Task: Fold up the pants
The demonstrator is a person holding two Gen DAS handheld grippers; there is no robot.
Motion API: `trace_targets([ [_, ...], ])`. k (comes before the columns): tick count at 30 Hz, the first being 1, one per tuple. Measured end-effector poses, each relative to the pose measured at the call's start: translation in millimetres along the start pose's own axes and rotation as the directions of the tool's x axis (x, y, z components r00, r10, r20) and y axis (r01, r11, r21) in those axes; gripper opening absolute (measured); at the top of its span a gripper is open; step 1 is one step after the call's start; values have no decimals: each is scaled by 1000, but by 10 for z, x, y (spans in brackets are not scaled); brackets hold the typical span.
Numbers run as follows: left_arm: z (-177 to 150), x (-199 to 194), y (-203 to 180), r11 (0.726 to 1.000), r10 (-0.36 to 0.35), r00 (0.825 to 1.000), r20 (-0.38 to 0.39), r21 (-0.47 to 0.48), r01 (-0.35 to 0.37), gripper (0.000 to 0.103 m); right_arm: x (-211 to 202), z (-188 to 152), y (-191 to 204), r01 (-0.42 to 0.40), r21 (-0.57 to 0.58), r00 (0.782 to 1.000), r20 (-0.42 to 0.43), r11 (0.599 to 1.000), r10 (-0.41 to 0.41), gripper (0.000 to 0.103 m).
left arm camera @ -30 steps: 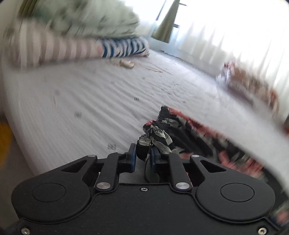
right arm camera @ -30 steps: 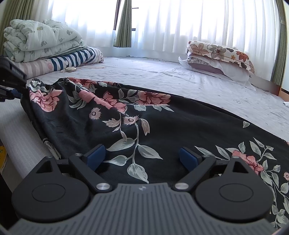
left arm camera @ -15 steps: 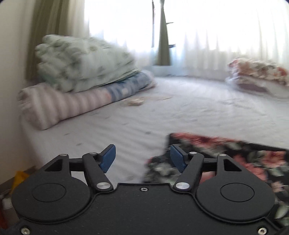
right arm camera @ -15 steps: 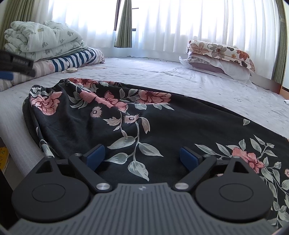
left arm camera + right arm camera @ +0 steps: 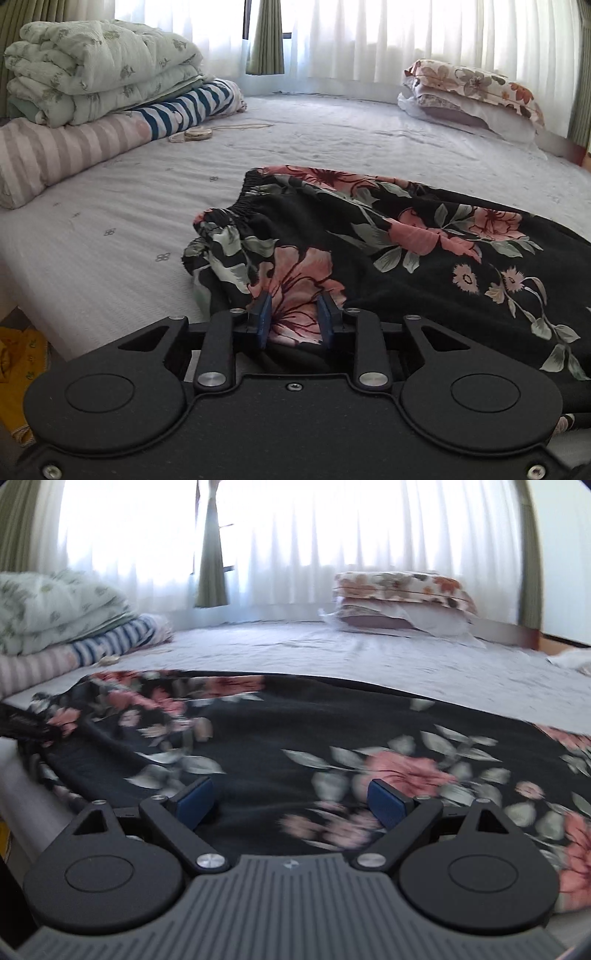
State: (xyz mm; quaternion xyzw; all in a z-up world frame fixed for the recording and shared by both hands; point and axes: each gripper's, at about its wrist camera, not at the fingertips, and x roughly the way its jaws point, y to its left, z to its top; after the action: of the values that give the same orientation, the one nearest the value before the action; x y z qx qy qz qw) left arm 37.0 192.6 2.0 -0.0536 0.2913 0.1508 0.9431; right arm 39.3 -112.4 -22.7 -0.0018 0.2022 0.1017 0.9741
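Observation:
Black pants with pink flowers and grey leaves [image 5: 406, 243] lie spread along the near edge of the bed, the elastic waistband [image 5: 236, 214] at the left end. My left gripper [image 5: 294, 314] is partly closed around a bunch of the pants fabric near the waistband, its blue pads [image 5: 263, 317] against the cloth. My right gripper [image 5: 291, 797] is open just above the pants [image 5: 295, 731], further along the legs, holding nothing. The left gripper's edge shows at the far left of the right wrist view.
A white patterned bed sheet [image 5: 332, 140] covers the mattress. Folded quilts and striped blankets [image 5: 92, 85] are stacked at the back left. Floral pillows [image 5: 472, 92] lie at the back right. A small round object [image 5: 197, 134] lies by the blankets. Curtained windows stand behind.
My left gripper let go of the waistband, opened, then moved right and closed onto fabric near the front edge. My right gripper stayed open and shifted right along the pants.

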Motion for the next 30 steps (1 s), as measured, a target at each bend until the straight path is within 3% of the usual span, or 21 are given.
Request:
trace_targets([
  [5,59,34,23,999,19,999,-31,-28,-19,27,-205,-90,-696,122,15,992,10,992,-122,95],
  [10,102,57,-103,996,88,995,-43,20,-87,28,-443,-173,-1478,249,53,968,7,967,-249,96],
  [16,90,84,-349,976,205,978,-32,78,-203,28,-807,-301,-2472,399,173,915,-12,900,-404,96],
  [21,173,55,-466,962,272,961,-52,38,-270,27,-936,-249,-2983,530,234,842,-30,815,-539,96],
  [26,302,-167,-784,971,227,973,48,60,-229,34,-1112,-273,-3295,620,346,755,-15,705,-656,96],
  [29,398,-309,-1084,983,145,984,105,100,-155,37,-1101,-135,-3311,651,270,739,-12,709,-674,96],
  [30,425,-335,-1175,986,112,988,109,110,-124,37,-1049,-32,-3316,657,202,745,-28,726,-666,96],
])
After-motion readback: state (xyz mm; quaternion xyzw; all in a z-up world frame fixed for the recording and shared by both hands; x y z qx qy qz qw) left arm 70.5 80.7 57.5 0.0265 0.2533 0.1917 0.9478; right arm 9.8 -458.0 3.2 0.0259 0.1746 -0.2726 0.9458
